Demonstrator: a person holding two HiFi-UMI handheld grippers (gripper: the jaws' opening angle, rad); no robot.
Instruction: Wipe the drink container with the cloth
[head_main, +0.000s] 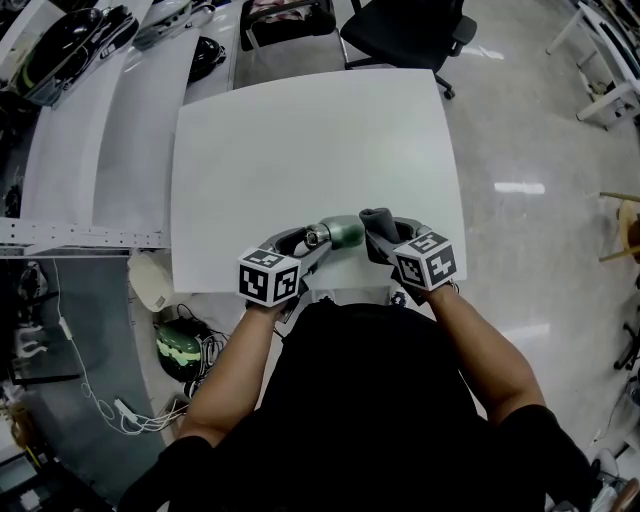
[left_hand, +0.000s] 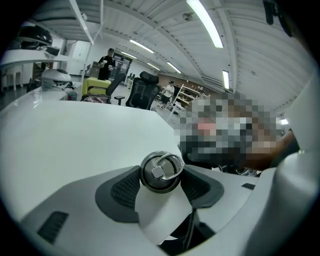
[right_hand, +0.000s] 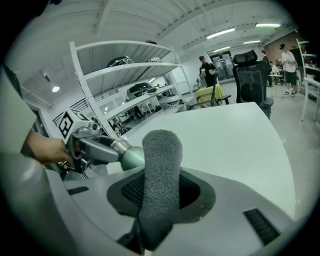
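Green bottle (head_main: 346, 233) held sideways, grey cloth (head_main: 378, 221) just beside.

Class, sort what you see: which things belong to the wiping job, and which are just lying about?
Job: green bottle, held by the left gripper; grey cloth, held in the right gripper.
Lying about: office chair; white power strip on the floor; shelving rack.

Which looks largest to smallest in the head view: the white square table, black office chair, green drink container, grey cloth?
1. white square table
2. black office chair, cut off at the top edge
3. green drink container and grey cloth: about alike, so not ranked
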